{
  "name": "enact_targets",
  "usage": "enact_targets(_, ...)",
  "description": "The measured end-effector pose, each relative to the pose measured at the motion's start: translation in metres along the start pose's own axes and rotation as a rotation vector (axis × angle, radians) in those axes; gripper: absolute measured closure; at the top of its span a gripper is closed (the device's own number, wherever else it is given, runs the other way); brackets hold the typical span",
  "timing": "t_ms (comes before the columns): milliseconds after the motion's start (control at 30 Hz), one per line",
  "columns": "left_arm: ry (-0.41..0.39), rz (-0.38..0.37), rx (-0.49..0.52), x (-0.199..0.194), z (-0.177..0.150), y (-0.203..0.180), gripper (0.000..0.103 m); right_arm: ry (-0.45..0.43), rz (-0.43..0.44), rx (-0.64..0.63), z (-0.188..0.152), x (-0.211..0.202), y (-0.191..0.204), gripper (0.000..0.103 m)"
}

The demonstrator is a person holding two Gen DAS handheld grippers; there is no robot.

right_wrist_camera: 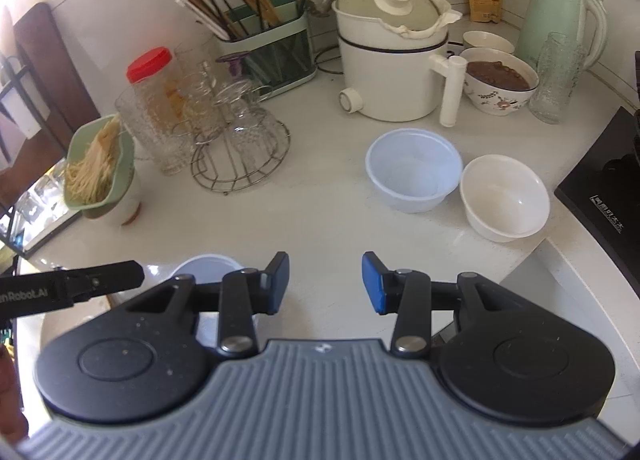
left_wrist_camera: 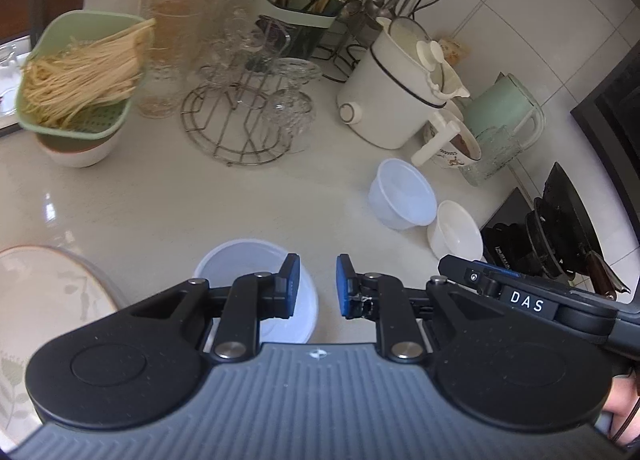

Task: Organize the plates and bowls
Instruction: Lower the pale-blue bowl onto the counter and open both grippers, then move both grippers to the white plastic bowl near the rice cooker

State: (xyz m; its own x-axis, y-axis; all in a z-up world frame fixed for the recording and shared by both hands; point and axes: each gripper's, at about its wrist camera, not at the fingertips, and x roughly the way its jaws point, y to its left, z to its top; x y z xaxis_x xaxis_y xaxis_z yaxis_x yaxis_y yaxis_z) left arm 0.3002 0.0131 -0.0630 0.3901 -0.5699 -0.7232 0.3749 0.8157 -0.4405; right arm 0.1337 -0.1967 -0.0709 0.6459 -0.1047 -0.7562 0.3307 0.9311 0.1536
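One broad white countertop [right_wrist_camera: 320, 212] fills most of both views, glossy and catching window glare, backed by a wall of pale square tiles [left_wrist_camera: 532, 0] that turns a corner behind the clutter. A black stove [right_wrist_camera: 600, 196] borders the counter at the right edge. At the back stand a white electric pot [right_wrist_camera: 392, 60] with a glass lid, a mint-green kettle [right_wrist_camera: 560, 16] and a green utensil holder [right_wrist_camera: 276, 48] bristling with chopsticks. Farther left a wire rack [right_wrist_camera: 240, 148] carries upturned glasses, beside a red-lidded jar [right_wrist_camera: 156, 84] and a green strainer [left_wrist_camera: 80, 72] heaped with dry noodles, which rests on a white bowl. A patterned bowl [right_wrist_camera: 496, 88] of brown food sits just by the pot's handle. Nearer the stove, a translucent plastic bowl [right_wrist_camera: 412, 168] and a white ceramic bowl [right_wrist_camera: 504, 196] stand just beside each other, both empty. A second translucent bowl [left_wrist_camera: 240, 264] lies directly under the left gripper [left_wrist_camera: 318, 286], near a floral-rimmed plate [left_wrist_camera: 48, 300] at the left margin. The left gripper hovers with its blue pads apart around nothing; the right gripper [right_wrist_camera: 326, 282] hangs beside it, pads spread wider, also grasping nothing.
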Motion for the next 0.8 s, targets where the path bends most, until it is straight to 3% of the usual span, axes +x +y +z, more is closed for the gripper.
enact_targets(367, 0.067, -0.041, 0.031, 0.065, 0.033, -0.035, 0.082, -0.007, -0.035, 0.045, 0.032, 0.020, -0.046, 0.061)
enact_targets(700, 0.146, -0.081, -0.018, 0.148, 0.065, -0.053, 0.082, 0.051, -0.055, 0.053, 0.068, 0.061, -0.086, 0.061)
enact_targets(800, 0.153, -0.060, -0.005, 0.168, 0.075, -0.063, 0.076, 0.057, -0.048, 0.045, 0.077, 0.071, -0.098, 0.061)
